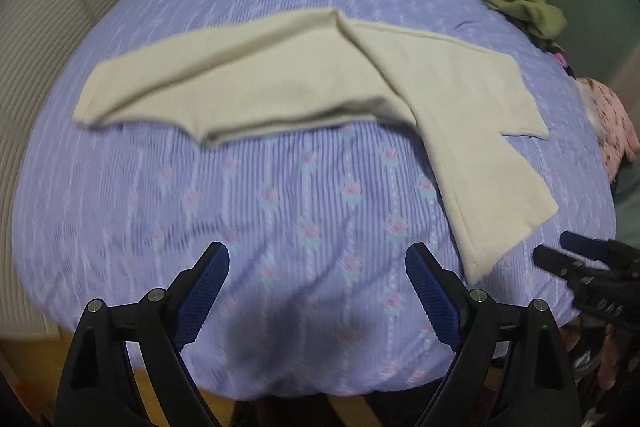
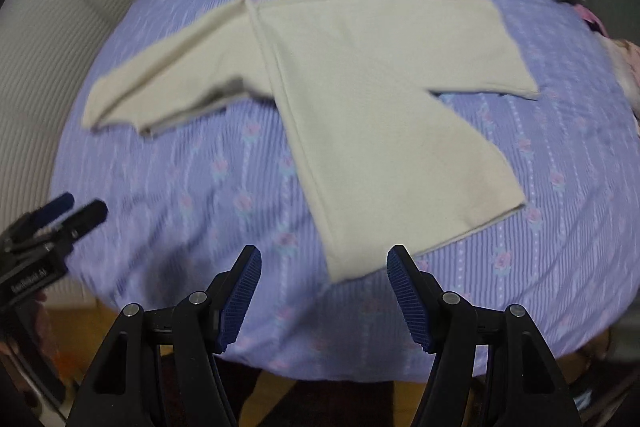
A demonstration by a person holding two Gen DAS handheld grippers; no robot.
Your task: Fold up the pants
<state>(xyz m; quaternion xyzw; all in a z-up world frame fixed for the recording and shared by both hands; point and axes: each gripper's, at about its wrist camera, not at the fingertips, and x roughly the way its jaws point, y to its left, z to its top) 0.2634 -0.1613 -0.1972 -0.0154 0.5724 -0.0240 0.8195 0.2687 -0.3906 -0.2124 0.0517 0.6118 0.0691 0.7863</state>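
Pants (image 2: 360, 99) are lying flat on the bed (image 2: 180, 187), legs splayed, probably half folded; blur is limiting certainty. Left gripper (image 1: 317, 269) and right gripper (image 2: 324, 269) are both hovering spread, empty, near the hem, likely lining up a grab.

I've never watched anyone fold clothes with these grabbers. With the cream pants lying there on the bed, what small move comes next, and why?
Probably lower the right gripper onto the near hem of the cream pants. Both it and the left gripper are open and empty above the purple bedspread, and one leg end lies just ahead of the right fingers, splayed apart from the other leg, so it likely needs bringing across.
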